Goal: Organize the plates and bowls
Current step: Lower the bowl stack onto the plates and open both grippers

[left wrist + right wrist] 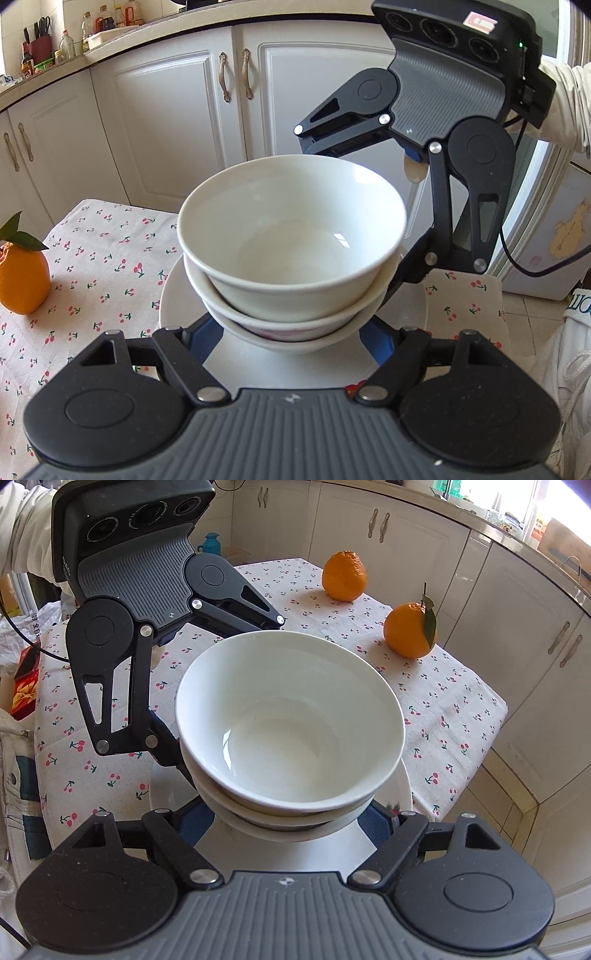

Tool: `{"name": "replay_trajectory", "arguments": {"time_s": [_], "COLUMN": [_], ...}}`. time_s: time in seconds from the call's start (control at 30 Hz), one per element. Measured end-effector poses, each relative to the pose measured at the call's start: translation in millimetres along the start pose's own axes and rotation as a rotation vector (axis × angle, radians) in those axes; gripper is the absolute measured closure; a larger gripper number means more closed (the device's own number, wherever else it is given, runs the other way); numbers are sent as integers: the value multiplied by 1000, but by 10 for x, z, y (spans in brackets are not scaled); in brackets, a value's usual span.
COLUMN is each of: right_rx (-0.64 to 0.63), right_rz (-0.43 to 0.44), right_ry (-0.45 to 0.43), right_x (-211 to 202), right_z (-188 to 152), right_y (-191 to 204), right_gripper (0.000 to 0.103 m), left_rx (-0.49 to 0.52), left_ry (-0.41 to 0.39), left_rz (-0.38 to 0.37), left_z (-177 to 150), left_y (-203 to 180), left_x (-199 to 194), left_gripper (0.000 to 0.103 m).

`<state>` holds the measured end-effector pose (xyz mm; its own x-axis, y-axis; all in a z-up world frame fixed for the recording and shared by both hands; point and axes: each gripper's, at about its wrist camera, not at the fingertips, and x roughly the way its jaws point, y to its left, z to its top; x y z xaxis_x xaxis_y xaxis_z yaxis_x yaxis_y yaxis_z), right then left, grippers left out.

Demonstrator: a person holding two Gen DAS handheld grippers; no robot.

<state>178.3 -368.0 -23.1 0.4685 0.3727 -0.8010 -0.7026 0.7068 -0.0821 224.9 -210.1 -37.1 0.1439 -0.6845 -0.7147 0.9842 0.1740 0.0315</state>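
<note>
Stack of three white bowls (291, 236) on a plate (171, 299), cherry tablecloth (103, 266). Left gripper (290, 336) and right gripper (286, 821) wide apart, straddling the bottom bowl from opposite sides. Can't tell if pads bite yet, so squeeze evenly and keep level.

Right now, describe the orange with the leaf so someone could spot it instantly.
On the cherry-print tablecloth, look past the stack of bowls toward the cabinets. Two oranges sit there; it is the nearer orange, the only one with a green leaf on its stem.

three stacked bowls (290, 716), one plate (400, 794), two oranges (344, 576)
</note>
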Motion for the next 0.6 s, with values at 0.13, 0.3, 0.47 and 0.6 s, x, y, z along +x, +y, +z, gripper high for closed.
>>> {"name": "replay_trajectory", "arguments": {"time_s": [0.13, 0.3, 0.47, 0.6], "right_rx": [30, 77, 93, 179], "right_rz": [1, -8, -57, -135], "right_ry": [-4, -6, -30, -49], "right_x": [1, 9, -96, -256], "right_z": [-14, -40, -53, -53], "right_y": [-29, -25, 89, 229], "right_gripper": [16, 14, 0, 0], "left_rx": [-8, 2, 25, -38], "left_ry": [-7, -35, -54, -121], "left_rz": [4, 47, 137, 229], "left_z": [-3, -24, -91, -185], "left_y": [20, -36, -193, -347], "left_x": [-6, -60, -178, -384], "left_gripper": [23, 7, 6, 2]}}
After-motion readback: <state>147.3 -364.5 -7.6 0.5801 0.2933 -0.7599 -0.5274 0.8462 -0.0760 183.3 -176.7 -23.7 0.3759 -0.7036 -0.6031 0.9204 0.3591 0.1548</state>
